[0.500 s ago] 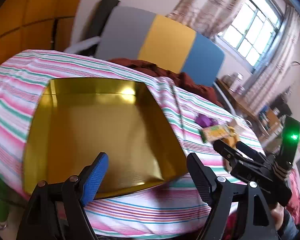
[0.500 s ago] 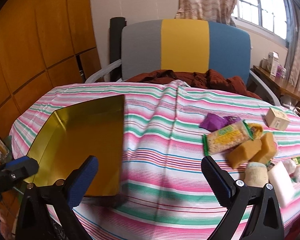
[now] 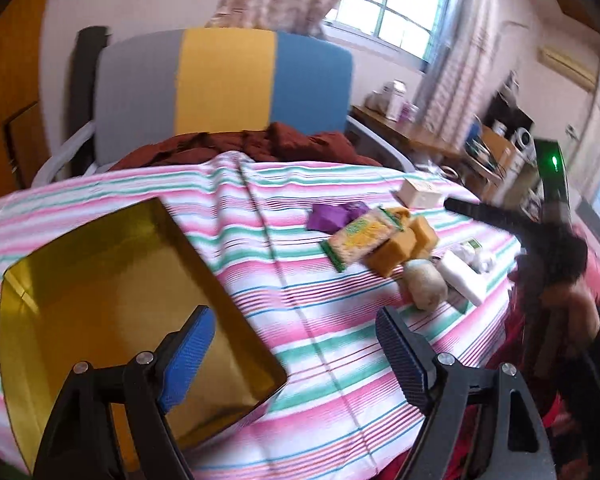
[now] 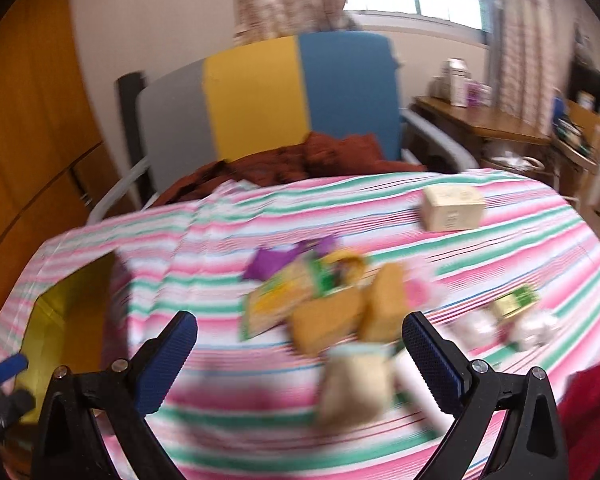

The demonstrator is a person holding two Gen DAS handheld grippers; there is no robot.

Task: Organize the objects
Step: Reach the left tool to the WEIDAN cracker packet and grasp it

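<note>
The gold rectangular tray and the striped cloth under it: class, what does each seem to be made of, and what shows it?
Gold rectangular tray: probably thin metal with a glossy gold finish; its floor and walls mirror light. Pink, green and white striped cloth: soft woven fabric, matte; it creases and drapes over the edge.

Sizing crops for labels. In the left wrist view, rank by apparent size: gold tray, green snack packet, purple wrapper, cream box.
1. gold tray, though nearest the camera
2. green snack packet
3. purple wrapper and cream box: too alike to rank; the box lies farther back

One gold tray (image 3: 100,280), two tan sponges (image 3: 400,246), one small box (image 3: 418,194).
</note>
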